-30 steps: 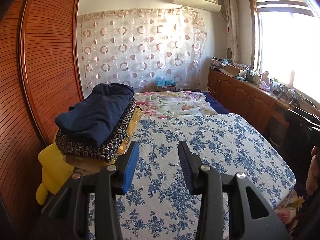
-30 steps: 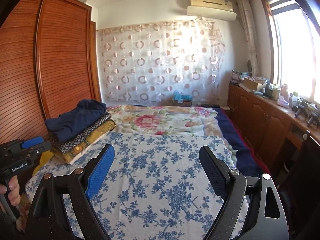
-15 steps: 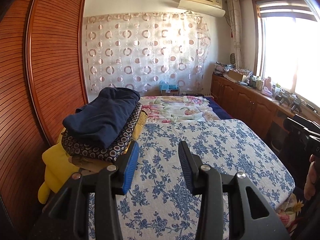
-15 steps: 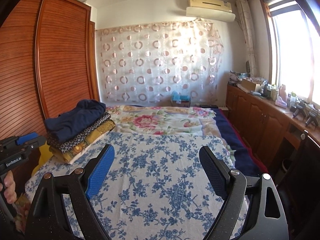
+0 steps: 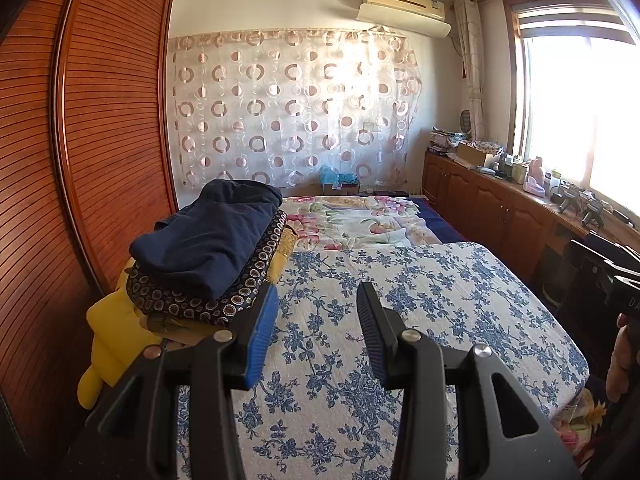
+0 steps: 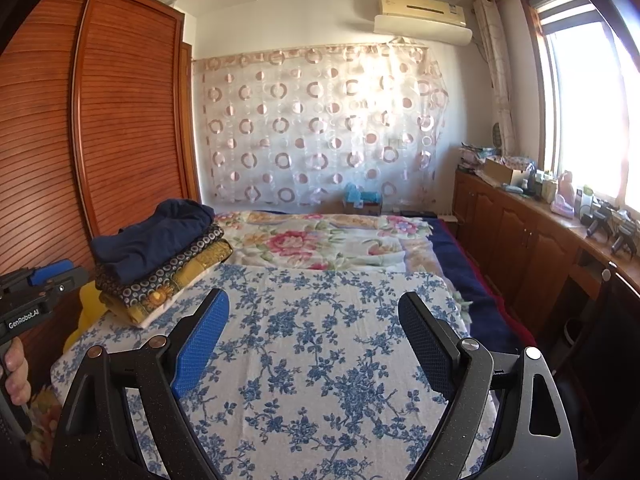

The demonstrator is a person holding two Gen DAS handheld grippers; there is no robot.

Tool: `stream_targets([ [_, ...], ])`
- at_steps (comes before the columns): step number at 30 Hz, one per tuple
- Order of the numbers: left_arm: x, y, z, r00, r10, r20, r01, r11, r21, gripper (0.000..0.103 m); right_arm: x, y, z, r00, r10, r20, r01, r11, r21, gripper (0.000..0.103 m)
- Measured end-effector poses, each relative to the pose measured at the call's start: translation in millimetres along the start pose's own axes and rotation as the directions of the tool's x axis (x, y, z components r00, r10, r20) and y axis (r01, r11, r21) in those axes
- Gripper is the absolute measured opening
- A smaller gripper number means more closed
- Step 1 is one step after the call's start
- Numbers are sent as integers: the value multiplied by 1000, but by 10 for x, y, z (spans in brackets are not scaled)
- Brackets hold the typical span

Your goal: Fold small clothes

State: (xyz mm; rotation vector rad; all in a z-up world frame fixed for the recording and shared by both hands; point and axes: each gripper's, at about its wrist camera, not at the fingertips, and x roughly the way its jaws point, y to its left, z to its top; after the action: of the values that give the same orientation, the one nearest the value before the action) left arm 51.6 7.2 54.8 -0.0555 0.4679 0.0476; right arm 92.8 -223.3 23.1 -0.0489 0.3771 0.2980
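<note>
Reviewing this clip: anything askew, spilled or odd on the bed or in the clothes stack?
Nothing spilled or damaged. The stack of folded clothes sits at the bed's left edge, its navy top piece bunched rather than flat. Both the left tool and the right tool are open and empty.

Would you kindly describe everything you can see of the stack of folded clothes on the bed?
The stack of folded clothes sits at the bed's left edge, beside the wooden wardrobe. On top lies a plain navy garment, soft and loosely folded; beneath it a dark piece with small ring patterns, then a mustard-gold patterned one. The pile rests on the blue floral sheet, with something yellow beside or partly under it. Neither gripper touches it.
</note>
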Motion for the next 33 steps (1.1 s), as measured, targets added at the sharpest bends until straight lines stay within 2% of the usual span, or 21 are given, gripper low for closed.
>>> stream_targets([
  [33,-90,-42,79,1000,-4,19,4,1000,18,41,-18,-5,7,1000,-5,-1,5,1000,-1,88],
])
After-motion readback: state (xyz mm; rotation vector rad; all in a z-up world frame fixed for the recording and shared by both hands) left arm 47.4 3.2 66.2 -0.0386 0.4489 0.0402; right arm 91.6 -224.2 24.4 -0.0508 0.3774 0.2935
